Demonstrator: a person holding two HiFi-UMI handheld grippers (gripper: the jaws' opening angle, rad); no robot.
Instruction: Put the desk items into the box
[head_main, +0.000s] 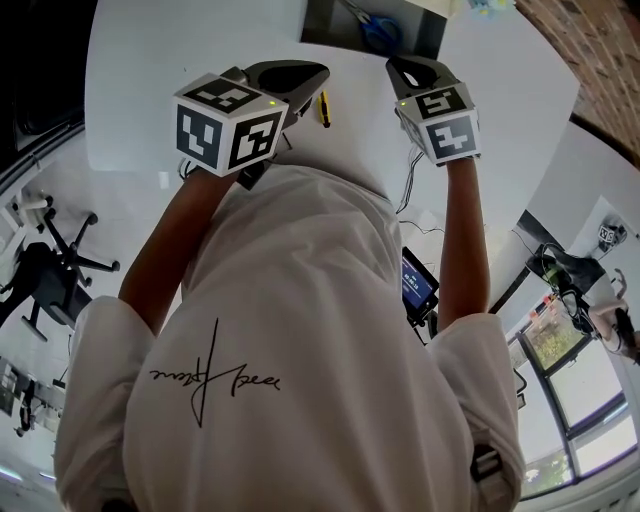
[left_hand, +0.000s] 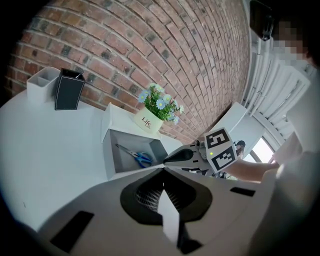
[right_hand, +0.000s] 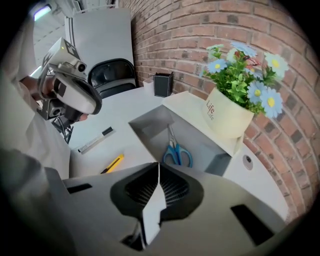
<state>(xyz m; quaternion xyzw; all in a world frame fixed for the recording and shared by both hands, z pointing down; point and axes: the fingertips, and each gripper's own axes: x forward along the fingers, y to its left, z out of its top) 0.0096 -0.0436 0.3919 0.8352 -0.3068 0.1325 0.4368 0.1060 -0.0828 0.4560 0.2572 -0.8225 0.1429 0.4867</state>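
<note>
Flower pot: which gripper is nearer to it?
Right. The right gripper is at the near edge of the box, with the flower pot close ahead on its right. The left gripper is farther back, with the box between it and the pot.

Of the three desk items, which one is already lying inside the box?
The blue-handled scissors; the yellow cutter and the marker lie on the table outside the box.

My right tongs (right_hand: 159, 167) point down at the white worktop (right_hand: 120, 115), jaws pressed together with nothing between them. Just past their tips, the open grey box (right_hand: 150, 131) holds blue-handled scissors (right_hand: 176, 150). Left of the box lie a yellow utility knife (right_hand: 113, 163) and a marker (right_hand: 95, 140). A flower pot (right_hand: 227, 117) stands at the box's right edge.
</note>
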